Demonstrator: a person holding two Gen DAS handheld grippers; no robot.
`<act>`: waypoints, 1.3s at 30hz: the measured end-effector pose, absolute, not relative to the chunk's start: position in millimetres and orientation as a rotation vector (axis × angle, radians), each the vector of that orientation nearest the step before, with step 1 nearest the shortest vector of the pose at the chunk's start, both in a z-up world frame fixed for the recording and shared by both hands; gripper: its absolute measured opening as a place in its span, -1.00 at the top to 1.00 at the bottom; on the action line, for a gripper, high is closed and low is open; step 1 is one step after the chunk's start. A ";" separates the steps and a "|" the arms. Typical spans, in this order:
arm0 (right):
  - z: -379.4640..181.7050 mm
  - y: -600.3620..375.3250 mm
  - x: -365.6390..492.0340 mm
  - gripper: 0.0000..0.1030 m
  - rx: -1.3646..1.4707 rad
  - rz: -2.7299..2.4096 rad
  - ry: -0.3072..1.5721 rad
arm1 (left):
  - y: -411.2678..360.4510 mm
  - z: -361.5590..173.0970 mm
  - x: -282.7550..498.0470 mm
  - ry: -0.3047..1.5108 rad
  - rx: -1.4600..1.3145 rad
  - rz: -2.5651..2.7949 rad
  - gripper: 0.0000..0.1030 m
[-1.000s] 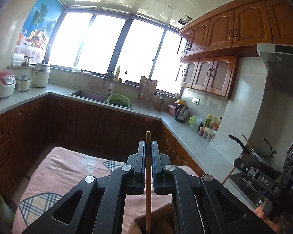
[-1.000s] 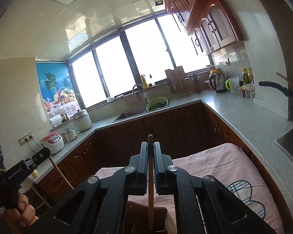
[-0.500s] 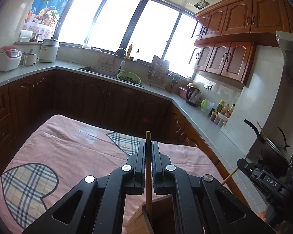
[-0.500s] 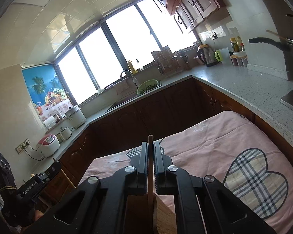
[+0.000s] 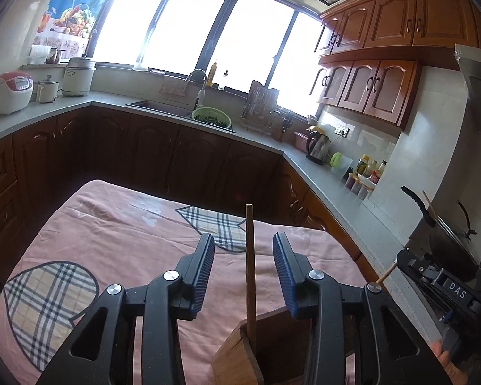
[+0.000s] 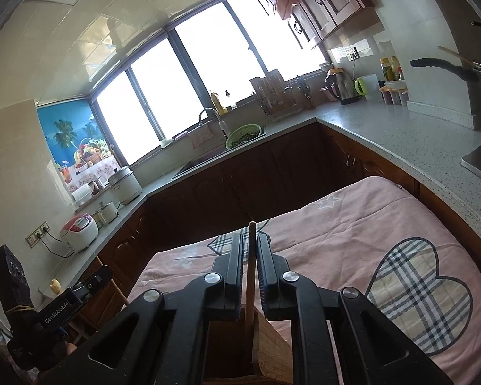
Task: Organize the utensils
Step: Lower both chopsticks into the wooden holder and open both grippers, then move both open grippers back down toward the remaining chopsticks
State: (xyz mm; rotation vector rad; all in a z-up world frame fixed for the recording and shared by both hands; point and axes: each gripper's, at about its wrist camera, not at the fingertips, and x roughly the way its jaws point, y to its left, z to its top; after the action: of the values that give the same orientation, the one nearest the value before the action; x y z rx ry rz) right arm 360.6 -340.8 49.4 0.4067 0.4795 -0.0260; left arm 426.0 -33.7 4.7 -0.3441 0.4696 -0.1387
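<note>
Kitchen counters surround a table under a pink cloth (image 5: 118, 243), on which a wooden holder (image 5: 240, 359) stands. Half a second ago the left gripper (image 5: 243, 256) pinched its chopstick (image 5: 250, 276); its jaws now stand spread, clear of the stick on both sides. Judgement: this stick is delivered. It stands near-upright, long axis vertical, lower end inside the holder. The right gripper (image 6: 249, 256) remains pressed onto a second chopstick (image 6: 250, 276), likewise upright, above the holder (image 6: 269, 349).
</note>
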 end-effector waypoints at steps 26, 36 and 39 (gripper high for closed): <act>49.8 -324.8 258.9 -0.76 0.445 0.009 0.500 | 17.1 18.0 299.7 0.508 -0.386 -0.106 -0.62; 31.9 -312.4 218.4 -0.76 0.417 0.012 0.587 | 40.3 7.2 254.6 0.627 -0.409 -0.089 -0.62; 25.0 -307.2 209.0 -0.76 0.397 0.013 0.617 | 41.6 3.0 245.4 0.661 -0.398 -0.078 -0.62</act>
State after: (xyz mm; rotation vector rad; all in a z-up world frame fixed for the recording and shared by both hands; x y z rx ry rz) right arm 209.0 -307.2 25.0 0.3974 0.6172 0.0127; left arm 245.4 41.6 3.0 -0.3976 0.6607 -0.0778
